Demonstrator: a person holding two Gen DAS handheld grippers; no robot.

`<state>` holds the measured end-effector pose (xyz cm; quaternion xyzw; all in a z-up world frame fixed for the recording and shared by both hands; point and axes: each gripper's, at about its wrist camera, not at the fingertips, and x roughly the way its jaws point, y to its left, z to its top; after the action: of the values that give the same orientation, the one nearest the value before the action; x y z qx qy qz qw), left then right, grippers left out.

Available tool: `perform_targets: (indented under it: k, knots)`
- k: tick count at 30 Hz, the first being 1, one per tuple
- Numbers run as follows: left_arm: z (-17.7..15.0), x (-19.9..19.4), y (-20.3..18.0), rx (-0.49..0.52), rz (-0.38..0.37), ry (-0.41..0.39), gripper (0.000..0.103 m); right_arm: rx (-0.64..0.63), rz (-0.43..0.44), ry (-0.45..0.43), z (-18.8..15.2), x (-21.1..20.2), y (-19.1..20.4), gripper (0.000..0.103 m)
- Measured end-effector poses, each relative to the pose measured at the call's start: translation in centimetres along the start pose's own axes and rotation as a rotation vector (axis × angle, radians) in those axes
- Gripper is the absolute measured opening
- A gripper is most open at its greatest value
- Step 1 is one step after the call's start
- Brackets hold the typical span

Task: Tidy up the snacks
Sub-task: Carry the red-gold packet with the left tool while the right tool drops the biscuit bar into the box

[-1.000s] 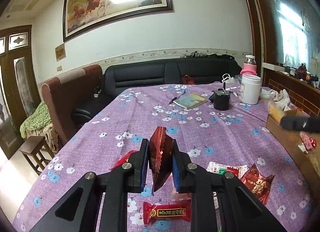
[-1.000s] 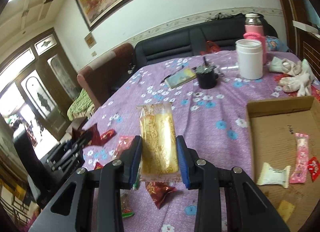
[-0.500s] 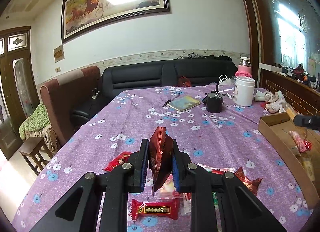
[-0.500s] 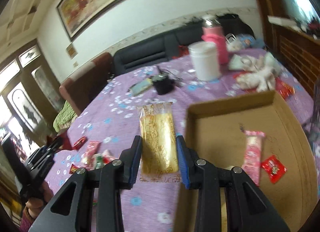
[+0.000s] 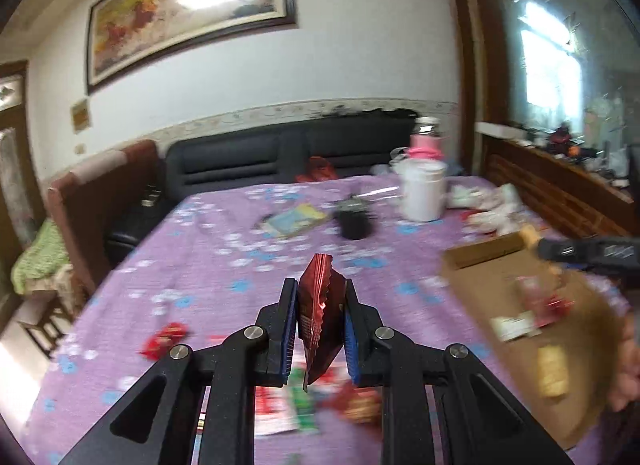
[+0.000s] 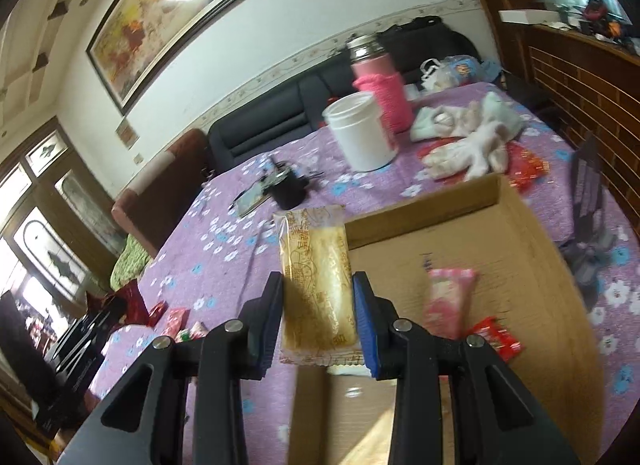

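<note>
the right gripper (image 6: 318, 309) is clamped narrow on a yellow wafer pack (image 6: 316, 285), held upright over the near-left edge of the cardboard box (image 6: 532, 249), partly above the tablecloth (image 6: 224, 265) rather than the box floor. the left gripper (image 5: 320, 329) is pinched almost shut on a dark red crinkled sachet (image 5: 320, 321), above the loose snacks (image 5: 304, 405) left on the cloth, with the box off to its right.

risks, as i judge them: letting go of the wafer pack here could drop it on the box wall or outside it, since it straddles the rim. the sachet is gripped by a thin, slippery foil body and hangs skewed, so it could twist out on the way across. both tools are heading for 1 box — they could knock each other, or nudge the light cardboard along the cloth.

inside the box lie a pink packet (image 6: 448, 301) and a small red one (image 6: 494, 337), among others seen from the left.

the surface is a purple flowered cloth, soft and a little wrinkled. farther back stand a white tub (image 6: 360, 133), a pink-sleeved flask (image 6: 380, 85), a black cup (image 6: 288, 189) and pale gloves (image 6: 472, 145). behind — a black sofa (image 5: 288, 157) and a framed painting (image 5: 188, 13).
</note>
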<state>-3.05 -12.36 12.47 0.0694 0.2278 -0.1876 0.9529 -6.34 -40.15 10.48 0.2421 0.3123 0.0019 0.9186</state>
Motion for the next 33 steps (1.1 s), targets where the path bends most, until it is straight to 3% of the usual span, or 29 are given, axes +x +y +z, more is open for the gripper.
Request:
perform_targets:
  k: [8,12,19,30,33]
  knots:
    - [0.2,1.8,-10.1,-0.058,-0.323,0.127,0.02,0.057,-0.119,0.044,0.6,0.6,-3.6,0.033]
    - [-1.3,2.5,-14.2,-0.042,-0.421,0.187,0.02,0.055,-0.176,0.063,0.4,0.9,-4.2,0.033]
    - [-4.5,3.3,-17.4,0.038,-0.479,0.274,0.02,0.067,-0.259,0.124,-0.1,2.4,-5.5,0.033]
    - [-5.2,2.5,-18.4,0.106,-0.507,0.249,0.021,0.08,-0.295,0.115,-0.2,2.3,-5.8,0.035]
    - [-5.1,2.6,-18.0,0.088,-0.51,0.25,0.029,0.082,-0.289,0.101,0.0,1.9,-5.7,0.038]
